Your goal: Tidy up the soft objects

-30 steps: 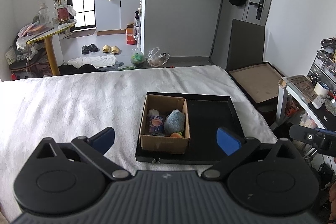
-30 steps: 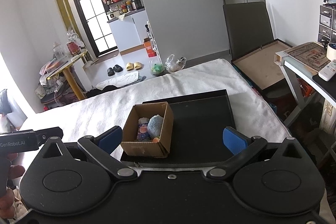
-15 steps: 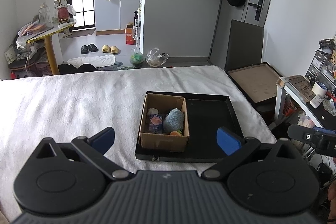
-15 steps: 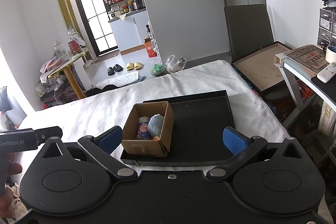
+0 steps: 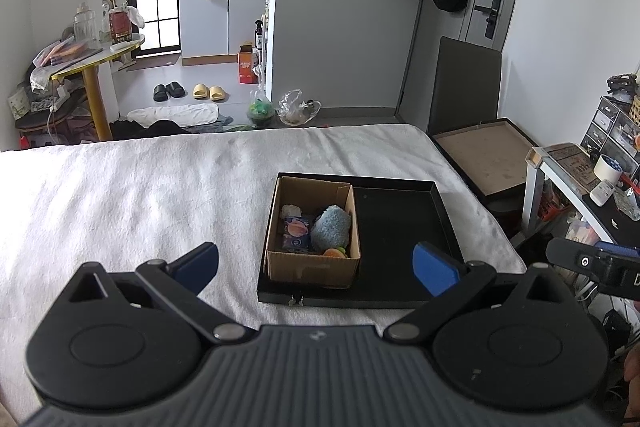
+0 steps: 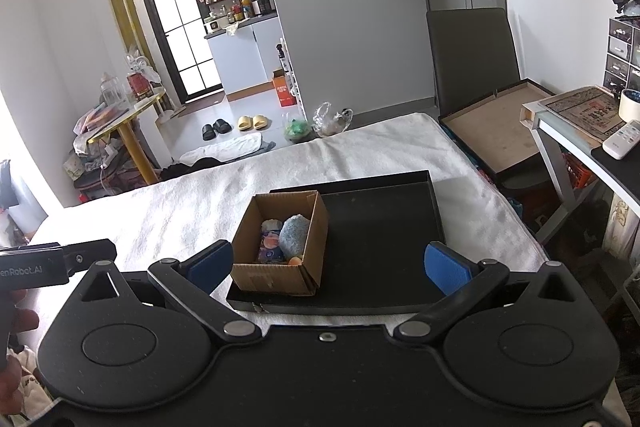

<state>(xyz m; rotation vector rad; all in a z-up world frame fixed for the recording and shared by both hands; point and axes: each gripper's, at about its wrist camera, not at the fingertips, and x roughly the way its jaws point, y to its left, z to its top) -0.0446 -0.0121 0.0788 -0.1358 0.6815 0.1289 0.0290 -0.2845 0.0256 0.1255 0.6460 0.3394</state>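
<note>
closest to my lenses, both tools hang over the near edge of the bed. left gripper: blue pads spread wide apart, nothing between them. right gripper: same, wide apart and empty. in the right view the left tool's side reads "enrobot.ai", first letter cut off at the frame edge; the left view shows only the right tool's dark end, lettering too cropped to read.

past the fingertips, not touching, lies the black tray on the white blanket. the cardboard box stands in the tray's left half; the right half is bare. inside the box: a fluffy blue soft toy, a small printed pouch to its left, a pale lump behind that, an orange item at the front wall. pouch print not legible.

seen from the left wrist the box sits centred between its pads; from the right wrist it sits toward the left pad.

right view alone shows a remote control on the side desk. farther off, slippers on the floor, kitchen counter beyond.
</note>
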